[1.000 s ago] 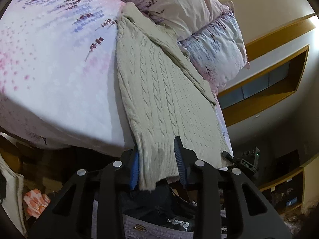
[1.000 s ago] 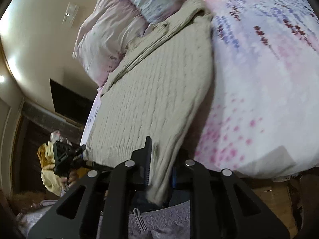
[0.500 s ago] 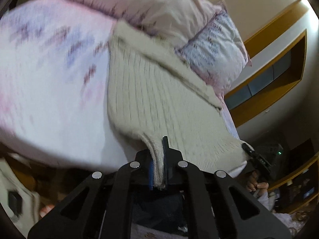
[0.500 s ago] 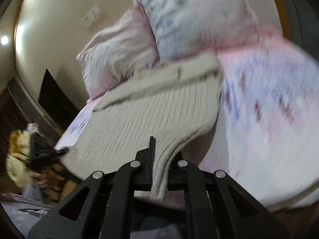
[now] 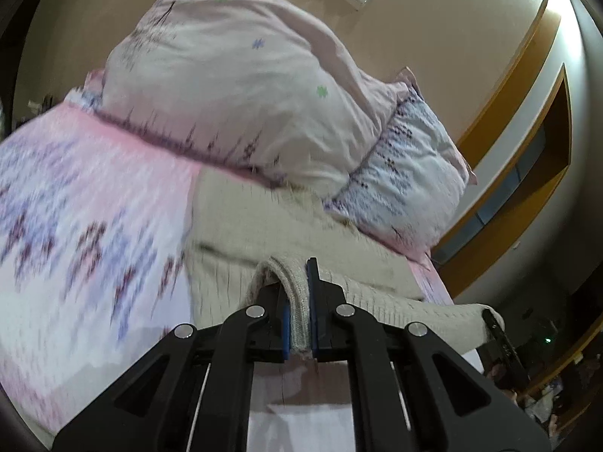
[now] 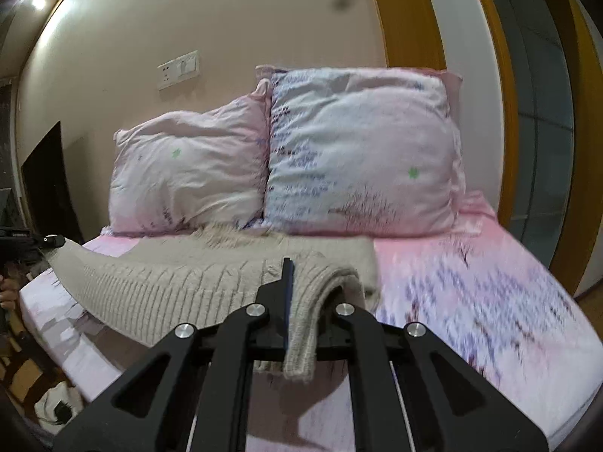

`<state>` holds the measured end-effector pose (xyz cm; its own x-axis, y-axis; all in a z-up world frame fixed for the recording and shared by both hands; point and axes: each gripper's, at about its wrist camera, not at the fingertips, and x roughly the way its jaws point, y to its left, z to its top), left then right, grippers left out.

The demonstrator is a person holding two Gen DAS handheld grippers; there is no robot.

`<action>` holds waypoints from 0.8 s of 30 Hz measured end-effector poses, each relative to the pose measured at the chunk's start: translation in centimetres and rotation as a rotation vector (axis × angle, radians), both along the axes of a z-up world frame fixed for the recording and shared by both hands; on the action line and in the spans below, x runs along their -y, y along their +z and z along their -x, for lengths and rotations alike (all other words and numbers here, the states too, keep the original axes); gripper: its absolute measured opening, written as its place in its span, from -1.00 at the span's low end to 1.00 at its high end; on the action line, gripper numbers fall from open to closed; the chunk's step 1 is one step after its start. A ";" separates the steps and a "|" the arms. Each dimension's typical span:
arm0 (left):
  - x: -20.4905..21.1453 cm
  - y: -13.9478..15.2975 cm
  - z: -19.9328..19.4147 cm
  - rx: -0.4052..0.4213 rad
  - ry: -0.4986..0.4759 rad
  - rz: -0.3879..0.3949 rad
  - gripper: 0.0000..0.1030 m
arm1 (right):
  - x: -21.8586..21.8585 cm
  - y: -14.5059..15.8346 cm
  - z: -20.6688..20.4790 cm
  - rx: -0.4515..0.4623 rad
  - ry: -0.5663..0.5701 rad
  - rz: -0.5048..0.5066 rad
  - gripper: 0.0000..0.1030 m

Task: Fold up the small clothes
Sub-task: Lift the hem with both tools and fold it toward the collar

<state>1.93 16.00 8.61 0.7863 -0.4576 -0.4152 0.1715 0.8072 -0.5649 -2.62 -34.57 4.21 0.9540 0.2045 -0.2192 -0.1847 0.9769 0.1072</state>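
A beige cable-knit sweater (image 5: 241,233) lies on the pink floral bed sheet (image 5: 94,203), its far end by the pillows. My left gripper (image 5: 299,301) is shut on one corner of the sweater's near hem and holds it lifted. My right gripper (image 6: 301,301) is shut on the other hem corner of the sweater (image 6: 181,275). The hem hangs raised between the two grippers above the bed. The right gripper also shows at the right edge of the left wrist view (image 5: 493,320); the left gripper shows at the left edge of the right wrist view (image 6: 45,241).
Two pillows (image 6: 188,173) (image 6: 361,158) lean against the beige wall at the head of the bed. A wood-framed cabinet (image 5: 527,173) stands beside the bed. A wall socket plate (image 6: 177,69) is above the pillows. Clutter lies on the floor (image 6: 56,406).
Both grippers closed on the sweater's hem corners, lifted them and carried them up over the bed toward the pillows. The sweater's lower part now rises off the sheet.
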 end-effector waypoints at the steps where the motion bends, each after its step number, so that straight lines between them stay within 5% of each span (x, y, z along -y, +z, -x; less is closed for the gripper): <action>1: 0.1 0.2 -0.9 0.006 0.008 -0.006 -0.88 | -0.1 0.3 -0.8 0.011 -0.009 0.001 -0.87; 12: 1.4 -1.4 -12.7 -0.060 0.077 -0.040 -0.88 | -0.9 0.9 -11.1 -0.063 -0.067 -0.024 -0.87; 24: 1.3 -7.4 -20.6 -0.255 0.122 0.041 -0.88 | 0.3 -3.6 -22.8 -0.386 -0.116 -0.152 -0.87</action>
